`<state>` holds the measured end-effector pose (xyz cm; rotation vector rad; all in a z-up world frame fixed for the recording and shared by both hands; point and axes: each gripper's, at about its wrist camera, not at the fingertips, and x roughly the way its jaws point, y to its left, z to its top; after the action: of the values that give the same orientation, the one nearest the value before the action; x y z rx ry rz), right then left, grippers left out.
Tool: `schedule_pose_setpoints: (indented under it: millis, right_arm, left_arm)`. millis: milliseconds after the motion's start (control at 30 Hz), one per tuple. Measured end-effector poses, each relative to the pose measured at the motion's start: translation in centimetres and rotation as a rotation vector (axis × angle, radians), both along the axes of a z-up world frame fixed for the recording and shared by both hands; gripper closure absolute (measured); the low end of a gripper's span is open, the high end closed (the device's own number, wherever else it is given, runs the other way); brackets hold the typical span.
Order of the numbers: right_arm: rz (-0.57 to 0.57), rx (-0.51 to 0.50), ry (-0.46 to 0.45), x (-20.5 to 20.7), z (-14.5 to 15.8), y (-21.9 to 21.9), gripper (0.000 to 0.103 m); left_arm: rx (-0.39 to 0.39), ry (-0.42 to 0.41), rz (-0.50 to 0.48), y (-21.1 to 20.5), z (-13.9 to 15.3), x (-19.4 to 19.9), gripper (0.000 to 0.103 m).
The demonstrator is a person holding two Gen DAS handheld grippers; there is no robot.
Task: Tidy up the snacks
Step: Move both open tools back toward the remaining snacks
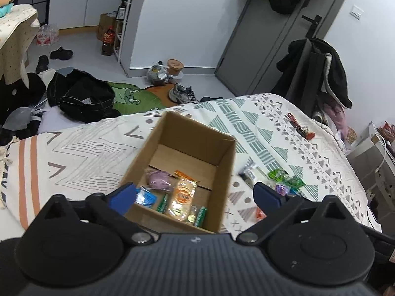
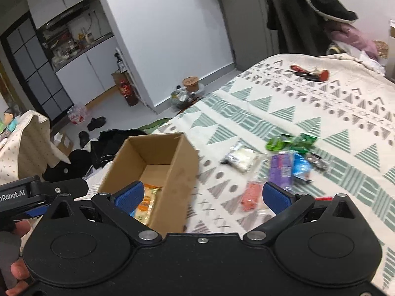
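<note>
A cardboard box (image 1: 182,162) sits open on the patterned bedspread (image 1: 86,148), with several snacks on its floor: a purple packet (image 1: 159,180), an orange-topped clear packet (image 1: 184,193), a blue one (image 1: 146,197) and small green ones (image 1: 200,215). More snacks lie loose on the bedspread just right of the box: green packets (image 2: 291,141), a white packet (image 2: 243,157), a purple packet (image 2: 281,170), a blue packet (image 2: 300,166) and a pink one (image 2: 250,194); motion blur makes their labels unreadable. The left gripper (image 1: 195,194) hangs over the near edge of the box, fingers spread wide and empty. The right gripper (image 2: 202,196) is also spread wide and empty, over the box's right wall and the bedspread. Its view shows only a sliver of the box's contents, the near wall hiding the rest. A red and black item (image 2: 311,72) lies well apart near the far edge. Clothes (image 1: 84,96) and shoes (image 1: 184,93) litter the floor beyond
</note>
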<state>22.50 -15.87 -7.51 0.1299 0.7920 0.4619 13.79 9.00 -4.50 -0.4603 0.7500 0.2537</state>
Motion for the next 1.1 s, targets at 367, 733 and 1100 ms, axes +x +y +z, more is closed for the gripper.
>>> schedule_pose_setpoints:
  millis: [367,733,1100]
  right_arm:
    - [-0.072,0.013,-0.057,-0.8,0.6,-4.0,0.000]
    - [-0.186,0.064,-0.039,-1.2,-0.7,-9.2,0.000]
    - [-0.300,0.111,0.016,-1.4,-2.1,-12.2,0.000]
  left_arm:
    - [0.031,0.015,-0.038,-4.5,0.5,0.0,0.002]
    - [0.056,0.012,-0.060,-8.5,0.6,0.4,0.001]
    - [0.064,0.001,-0.104,-11.9,-0.2,2.0,0.000]
